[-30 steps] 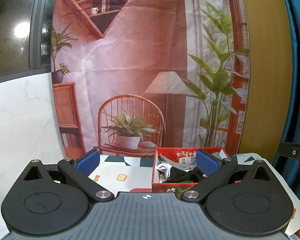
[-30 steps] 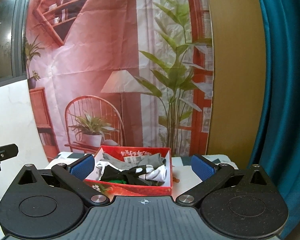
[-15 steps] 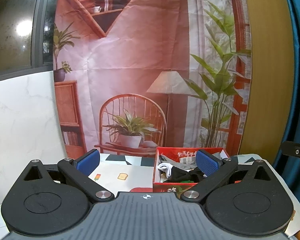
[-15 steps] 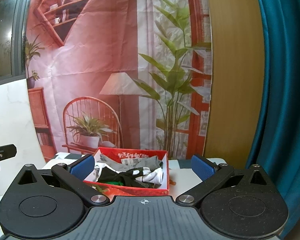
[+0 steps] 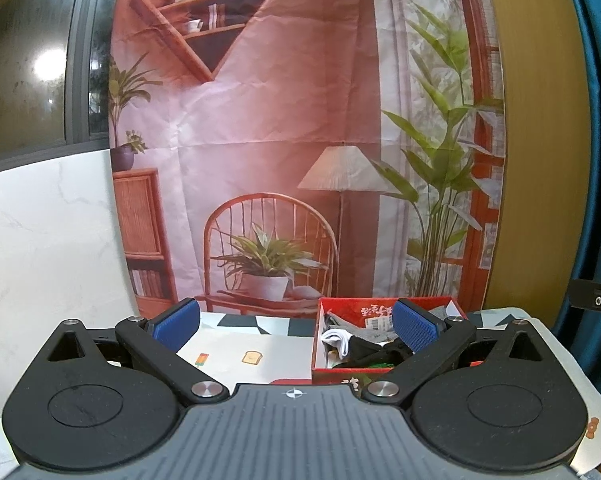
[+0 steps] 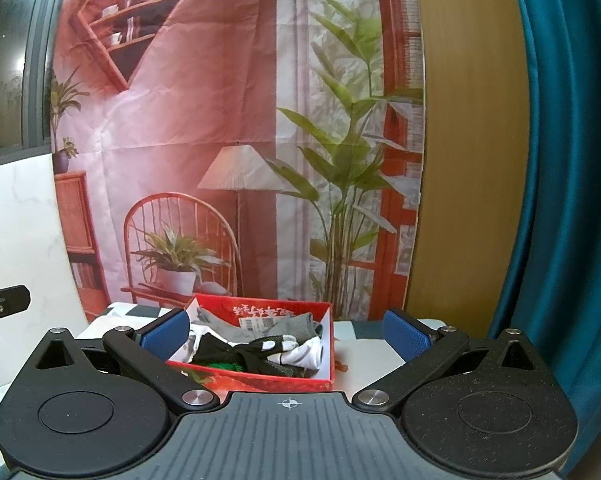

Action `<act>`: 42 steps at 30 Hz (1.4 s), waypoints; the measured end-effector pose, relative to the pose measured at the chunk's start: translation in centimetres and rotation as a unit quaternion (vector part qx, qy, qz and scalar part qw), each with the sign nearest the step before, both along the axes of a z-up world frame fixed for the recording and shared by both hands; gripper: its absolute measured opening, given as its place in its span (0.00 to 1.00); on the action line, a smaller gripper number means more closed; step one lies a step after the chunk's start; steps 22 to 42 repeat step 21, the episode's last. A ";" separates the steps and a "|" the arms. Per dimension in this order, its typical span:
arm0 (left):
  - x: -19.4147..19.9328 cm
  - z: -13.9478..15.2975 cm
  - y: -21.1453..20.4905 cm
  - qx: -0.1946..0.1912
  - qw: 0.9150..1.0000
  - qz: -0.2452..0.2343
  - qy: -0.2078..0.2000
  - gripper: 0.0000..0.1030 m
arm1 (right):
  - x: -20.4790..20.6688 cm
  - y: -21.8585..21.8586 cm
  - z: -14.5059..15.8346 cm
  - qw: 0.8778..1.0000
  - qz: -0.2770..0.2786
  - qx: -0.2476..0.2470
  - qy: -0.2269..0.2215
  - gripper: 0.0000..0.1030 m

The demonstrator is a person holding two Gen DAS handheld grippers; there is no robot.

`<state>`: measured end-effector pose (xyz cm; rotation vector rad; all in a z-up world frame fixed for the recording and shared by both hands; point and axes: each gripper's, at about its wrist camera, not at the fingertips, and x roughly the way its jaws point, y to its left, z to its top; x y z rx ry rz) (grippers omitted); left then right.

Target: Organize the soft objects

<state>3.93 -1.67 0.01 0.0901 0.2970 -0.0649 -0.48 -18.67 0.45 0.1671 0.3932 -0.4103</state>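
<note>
The red cardboard box [image 6: 256, 374] sits on the patterned tablecloth [image 5: 260, 344], holding a jumble of socks [image 6: 260, 344] — grey, black, white, unsorted. Left gripper [image 5: 296, 326] and right gripper [image 6: 286, 334] both hang back from it, jaws spread wide and empty. Nothing looks sorted yet — I judge the whole task remains.

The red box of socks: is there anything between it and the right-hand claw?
Nothing. In the right wrist view the red box sits just past the open right gripper, with no object between; its left fingertip overlaps the box's near corner.
</note>
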 end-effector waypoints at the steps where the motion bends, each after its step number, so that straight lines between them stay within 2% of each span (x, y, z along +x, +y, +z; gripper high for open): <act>1: 0.0 0.0 0.1 -0.001 1.000 0.000 0.001 1.00 | 0.0 0.0 0.0 1.000 0.000 0.000 0.001 1.00; 16: 0.6 -0.3 0.9 -0.019 1.000 -0.006 0.013 1.00 | 0.1 -0.1 -0.1 1.000 -0.001 -0.001 0.004 1.00; 42: 0.4 -0.4 0.8 -0.016 1.000 -0.005 0.008 1.00 | 0.1 -0.1 -0.3 1.000 -0.001 -0.002 0.005 1.00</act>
